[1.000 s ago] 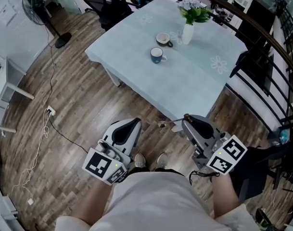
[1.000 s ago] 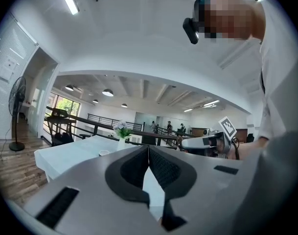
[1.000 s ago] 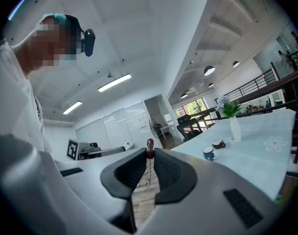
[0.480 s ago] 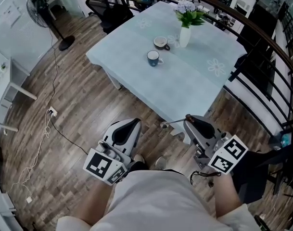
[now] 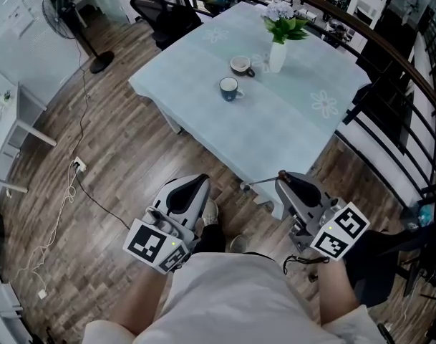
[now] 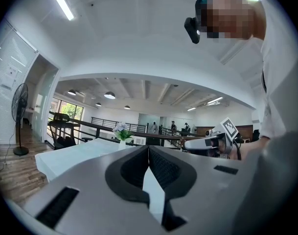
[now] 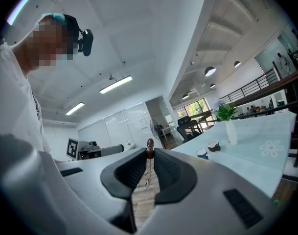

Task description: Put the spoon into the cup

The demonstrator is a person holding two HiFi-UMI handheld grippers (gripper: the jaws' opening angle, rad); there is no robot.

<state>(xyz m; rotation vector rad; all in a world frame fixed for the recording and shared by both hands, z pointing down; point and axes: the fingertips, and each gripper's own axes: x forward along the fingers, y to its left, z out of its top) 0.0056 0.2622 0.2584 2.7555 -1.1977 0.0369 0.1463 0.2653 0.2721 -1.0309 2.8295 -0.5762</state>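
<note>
My right gripper is shut on a thin spoon, held level just off the near corner of the pale table. In the right gripper view the spoon stands pinched between the pads, its brown end above the tips. A blue cup stands on the table, far ahead of both grippers, and shows small in the right gripper view as the blue cup. My left gripper hangs over the wooden floor, shut with nothing in it; its tips meet in the left gripper view.
A second, brown-and-white cup and a white vase of flowers stand behind the blue cup. A dark railing and black chair line the right. A fan and floor cable lie left.
Both grippers have edged forward toward the table as the person steps. The spoon stays in the right gripper's pads.
</note>
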